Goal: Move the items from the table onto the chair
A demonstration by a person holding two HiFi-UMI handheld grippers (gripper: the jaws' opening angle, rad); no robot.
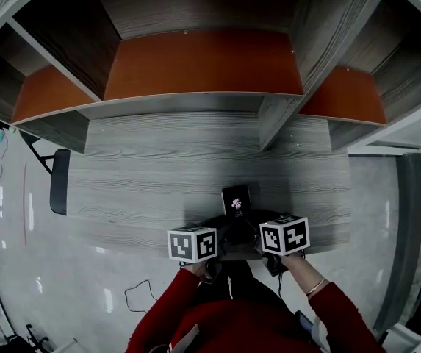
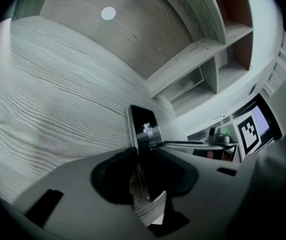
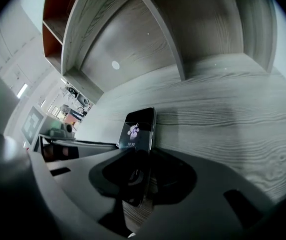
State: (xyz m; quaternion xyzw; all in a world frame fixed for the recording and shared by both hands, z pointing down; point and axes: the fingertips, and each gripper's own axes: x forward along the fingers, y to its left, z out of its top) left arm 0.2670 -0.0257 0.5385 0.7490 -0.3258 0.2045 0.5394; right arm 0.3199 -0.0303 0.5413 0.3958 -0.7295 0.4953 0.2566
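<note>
Black glossy rectangular phone (image 1: 237,199), lit screen, stands on its long edge at the near edge of the grey wood-grain surface (image 1: 159,175). Orange-backed cubby shelves (image 1: 203,61) rise behind. My left gripper (image 2: 143,154) and right gripper (image 3: 140,159), side by side and angled downward, both pinch the phone's near end.

Left claw (image 2: 145,176) and right claw (image 3: 143,176) side by side, angled downward, each clamped on the same phone (image 1: 237,197).
</note>
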